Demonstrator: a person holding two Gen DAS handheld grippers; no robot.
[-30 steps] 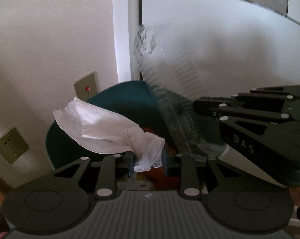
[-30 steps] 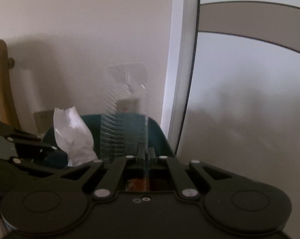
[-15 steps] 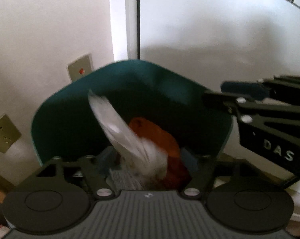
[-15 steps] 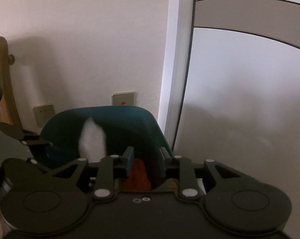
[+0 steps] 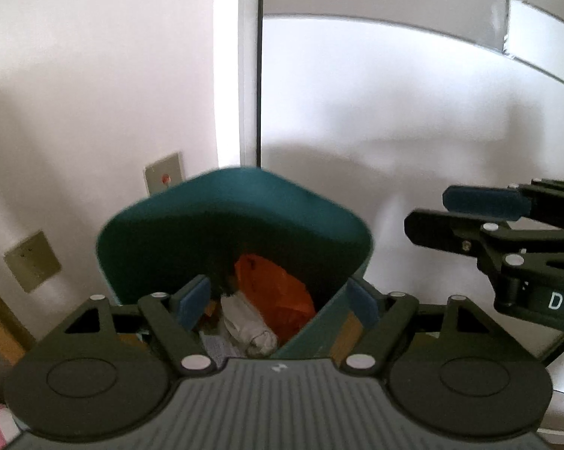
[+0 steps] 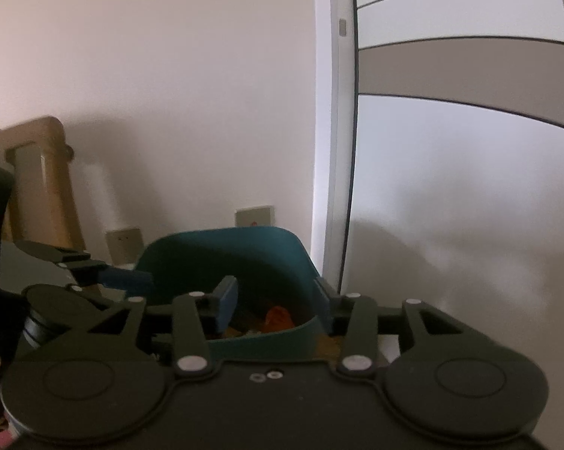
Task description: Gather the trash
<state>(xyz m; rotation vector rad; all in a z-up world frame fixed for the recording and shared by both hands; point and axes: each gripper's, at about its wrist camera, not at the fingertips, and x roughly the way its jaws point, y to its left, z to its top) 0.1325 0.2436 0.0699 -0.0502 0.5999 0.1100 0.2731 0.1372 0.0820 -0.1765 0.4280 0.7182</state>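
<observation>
A teal waste bin point(image 5: 237, 210) point(image 6: 225, 251) stands against the wall below both grippers. Inside it lie a crumpled white tissue point(image 5: 248, 322) and an orange wrapper point(image 5: 278, 285) point(image 6: 280, 317). My left gripper point(image 5: 278, 302) hangs over the bin's near rim, its jaws opening, with nothing between the pads. My right gripper point(image 6: 276, 302) is over the bin too, jaws opening and empty; it also shows at the right of the left wrist view, right gripper point(image 5: 480, 206). The clear plastic piece is not visible.
The wall behind carries an outlet plate point(image 5: 32, 260) and a plate with a red dot point(image 5: 164, 177) point(image 6: 254, 216). A white door frame point(image 5: 249, 75) and glass panel stand right of the bin. A wooden chair frame point(image 6: 49, 187) stands at left.
Both grippers opened. The white tissue left my left gripper and fell into the bin. The clear plastic piece left my right gripper and is gone from view. Both grippers drew back.
</observation>
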